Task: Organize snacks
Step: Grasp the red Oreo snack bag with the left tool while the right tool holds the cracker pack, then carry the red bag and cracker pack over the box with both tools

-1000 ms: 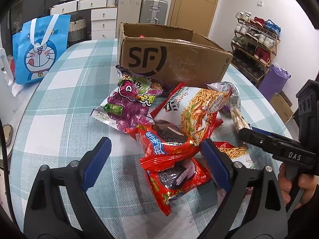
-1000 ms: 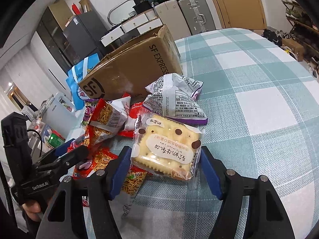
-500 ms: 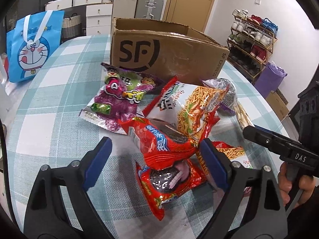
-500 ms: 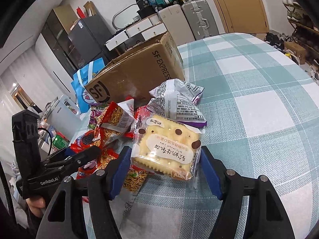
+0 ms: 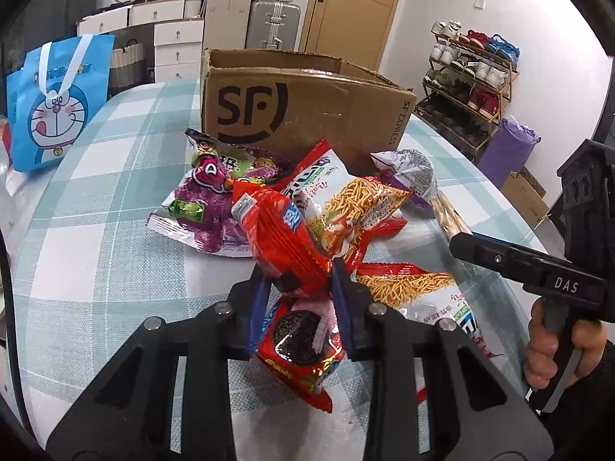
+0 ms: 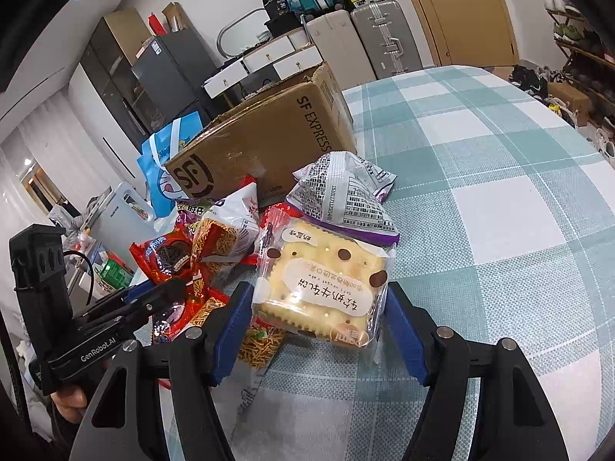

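Gripping red cookie pack (image 5: 286, 246) in left tongs (image 5: 300, 288), long axis upward | right tongs (image 6: 319, 330) wide around biscuit pack (image 6: 323, 284) | box (image 5: 303, 103) behind

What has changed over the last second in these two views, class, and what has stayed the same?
The left tongs closed on the upper red cookie packet, which now stands lifted off the pile. The right tongs remain open around the cracker packet, unmoved. The cardboard box and other snacks stayed put.
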Motion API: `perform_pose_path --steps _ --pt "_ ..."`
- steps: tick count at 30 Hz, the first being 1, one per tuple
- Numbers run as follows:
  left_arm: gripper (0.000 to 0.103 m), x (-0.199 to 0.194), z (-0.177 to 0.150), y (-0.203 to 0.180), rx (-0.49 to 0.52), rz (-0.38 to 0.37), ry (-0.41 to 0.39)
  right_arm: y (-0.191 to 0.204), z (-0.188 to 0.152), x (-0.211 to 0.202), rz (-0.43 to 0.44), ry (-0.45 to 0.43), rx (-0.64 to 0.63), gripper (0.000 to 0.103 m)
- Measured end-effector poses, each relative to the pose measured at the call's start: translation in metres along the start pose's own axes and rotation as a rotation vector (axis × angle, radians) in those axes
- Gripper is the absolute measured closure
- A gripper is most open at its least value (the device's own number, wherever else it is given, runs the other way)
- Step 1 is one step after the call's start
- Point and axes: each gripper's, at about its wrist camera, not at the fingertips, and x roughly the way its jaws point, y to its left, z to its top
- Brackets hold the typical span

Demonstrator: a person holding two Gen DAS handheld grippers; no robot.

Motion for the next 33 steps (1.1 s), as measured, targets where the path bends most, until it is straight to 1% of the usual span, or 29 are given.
perform_pose_path --steps 5,10,12,15,17,19,26,27,29,33 --pt "0.078 -0.013 -0.007 0.010 -0.014 0.000 -0.015 0.001 0.000 0.000 0.001 -0.001 -0.004 0.034" --pt "0.077 -0.018 -0.012 0.014 -0.012 0.003 -0.003 0.001 0.000 0.000 0.001 -0.001 -0.008 0.034" --pt "0.077 -0.018 -0.011 0.017 -0.028 0.015 -0.004 0.001 0.000 0.000 0.002 -0.001 -0.006 0.034" --pt "0.075 -0.016 -0.008 0.023 -0.048 0.013 0.002 0.000 0.000 0.000 0.003 0.001 -0.003 0.034" --pt "0.071 -0.012 -0.007 0.027 -0.068 0.012 0.010 0.000 0.001 0.001 0.003 0.001 -0.003 0.034" --pt "0.069 -0.009 -0.005 0.032 -0.089 0.020 0.019 0.000 0.001 0.001 0.002 0.004 -0.004 0.034" --pt "0.067 -0.001 0.003 0.041 -0.132 0.008 0.015 0.000 0.001 0.001 0.000 0.006 -0.004 0.034" --pt "0.069 -0.001 0.004 0.042 -0.138 0.003 0.011 0.000 0.002 0.001 0.001 0.006 -0.005 0.034" --pt "0.078 -0.003 0.005 0.042 -0.142 -0.006 -0.003 0.001 0.002 0.001 0.002 0.003 -0.009 0.034" --pt "0.081 -0.008 0.004 0.036 -0.121 0.001 -0.030 0.002 0.001 -0.001 0.011 -0.011 -0.015 0.034"
